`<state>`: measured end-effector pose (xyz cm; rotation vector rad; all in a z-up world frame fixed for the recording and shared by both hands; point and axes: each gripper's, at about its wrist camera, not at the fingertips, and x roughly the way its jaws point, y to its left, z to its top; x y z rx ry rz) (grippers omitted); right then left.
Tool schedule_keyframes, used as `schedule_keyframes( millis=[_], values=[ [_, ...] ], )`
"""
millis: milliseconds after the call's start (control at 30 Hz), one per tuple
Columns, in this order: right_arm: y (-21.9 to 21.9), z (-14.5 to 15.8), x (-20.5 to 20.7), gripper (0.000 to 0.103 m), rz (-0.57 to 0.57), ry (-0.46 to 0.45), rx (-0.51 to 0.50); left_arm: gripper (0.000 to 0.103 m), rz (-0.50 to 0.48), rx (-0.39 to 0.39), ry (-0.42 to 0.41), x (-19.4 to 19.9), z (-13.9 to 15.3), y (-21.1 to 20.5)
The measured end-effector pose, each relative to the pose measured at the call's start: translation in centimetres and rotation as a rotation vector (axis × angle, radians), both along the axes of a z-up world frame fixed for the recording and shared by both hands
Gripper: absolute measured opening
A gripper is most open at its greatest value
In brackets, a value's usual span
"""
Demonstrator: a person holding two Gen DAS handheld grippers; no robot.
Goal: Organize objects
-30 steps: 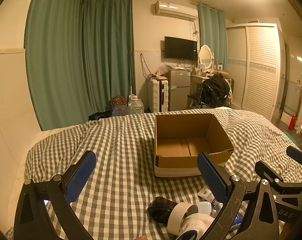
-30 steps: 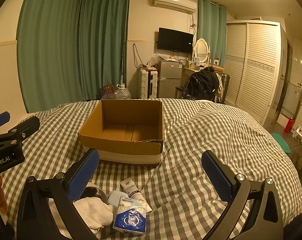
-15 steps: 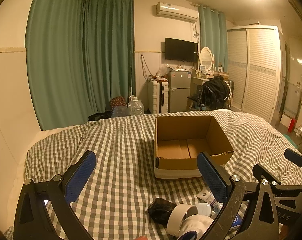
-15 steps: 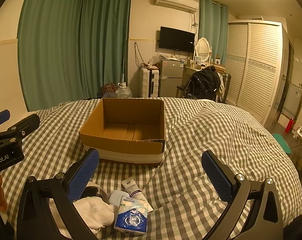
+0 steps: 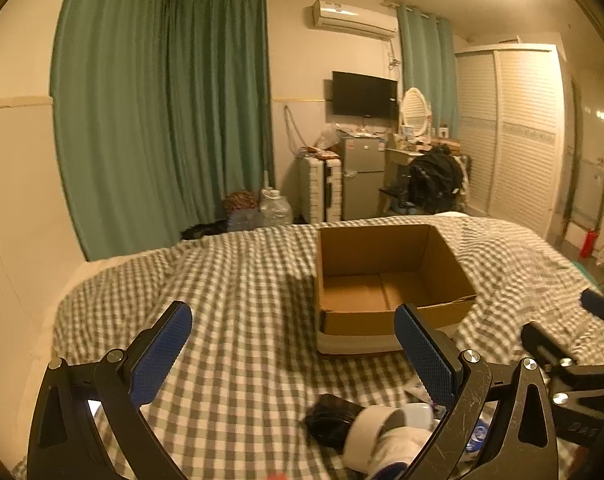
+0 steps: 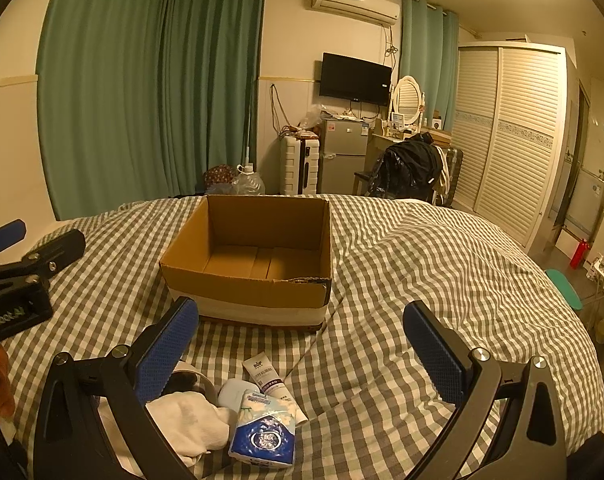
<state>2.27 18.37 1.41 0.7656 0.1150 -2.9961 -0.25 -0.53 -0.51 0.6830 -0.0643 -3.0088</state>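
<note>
An open, empty cardboard box (image 5: 385, 280) (image 6: 254, 260) stands on the checked bed. In front of it lies a small pile: a tape roll (image 5: 375, 430), a black pouch (image 5: 329, 420), a white cloth (image 6: 186, 428), a white tube (image 6: 268, 380), a pale case (image 6: 234, 392) and a blue tissue pack (image 6: 262, 436). My left gripper (image 5: 294, 350) is open and empty, above the bed left of the pile. My right gripper (image 6: 302, 348) is open and empty, above the pile.
The checked bedspread (image 6: 441, 280) covers the whole bed, with a fold ridge to the right of the box. Green curtains (image 5: 162, 120), a suitcase (image 6: 298, 168), a fridge (image 6: 343, 156) and a chair with a black bag (image 6: 409, 168) stand beyond the bed's far edge.
The left wrist view has shifted slightly, so the box sits a little higher and the scene is blurred. The right gripper has barely moved. Both stay open.
</note>
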Motion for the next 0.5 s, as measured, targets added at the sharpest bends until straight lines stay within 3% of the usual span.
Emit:
schedule_keyframes(
  millis=[500],
  values=[
    [1.2,-0.2,0.8,0.103,0.023,-0.032,-0.014,0.103,-0.009,0.015,-0.067,0.8,-1.1,-0.6]
  ],
)
